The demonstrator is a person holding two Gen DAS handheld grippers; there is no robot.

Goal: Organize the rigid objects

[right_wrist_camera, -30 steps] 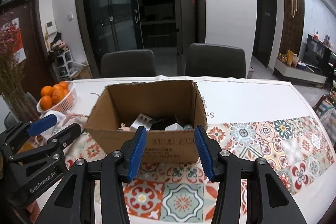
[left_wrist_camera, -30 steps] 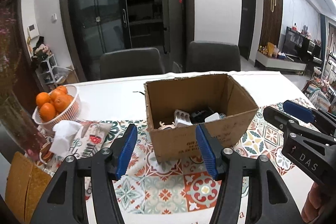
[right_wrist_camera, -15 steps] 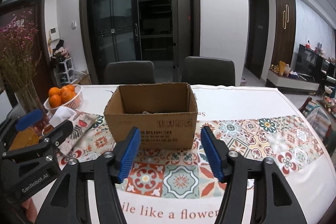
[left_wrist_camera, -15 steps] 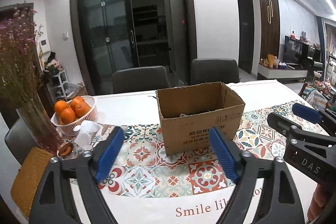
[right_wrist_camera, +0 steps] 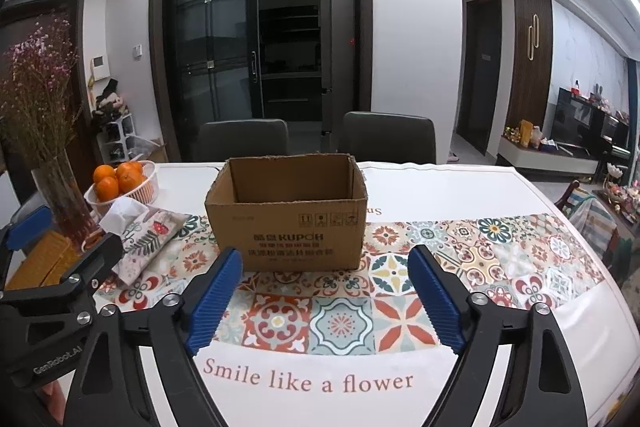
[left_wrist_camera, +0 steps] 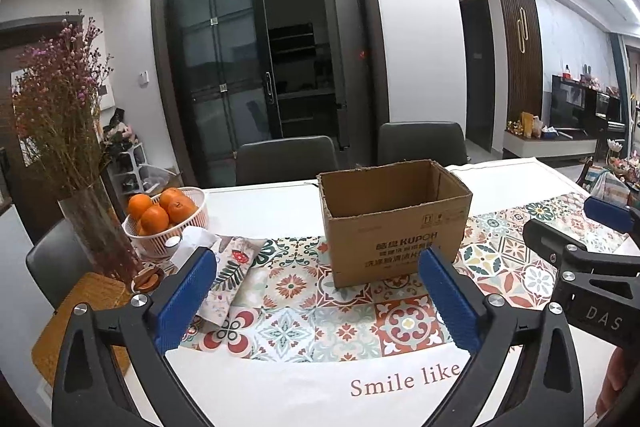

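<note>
While both grippers hang over the near edge of the table (right_wrist_camera: 460, 187), the cardboard box (right_wrist_camera: 288, 227) stands upright on the patterned runner (right_wrist_camera: 340, 323), ahead of and apart from both sets of fingers, its open top facing up and its contents hidden behind the front wall from this low angle. Left gripper (left_wrist_camera: 316, 301): jaws opening, spread wide, nothing between the blue pads. Right gripper (right_wrist_camera: 324, 301): jaws likewise opening, empty, with only the runner visible between them. Probable hazards: a single-sided grasp on the thin cardboard wall could buckle it or tip the box and spill whatever is inside; a push could slide the box on the runner and wrinkle the cloth. To the left, the glass vase (right_wrist_camera: 64, 203) of dried flowers, the basket of oranges (right_wrist_camera: 124, 183) and the tissue pouch (right_wrist_camera: 148, 239) stand close together, so a wide sweep by the left gripper could topple the vase.
</note>
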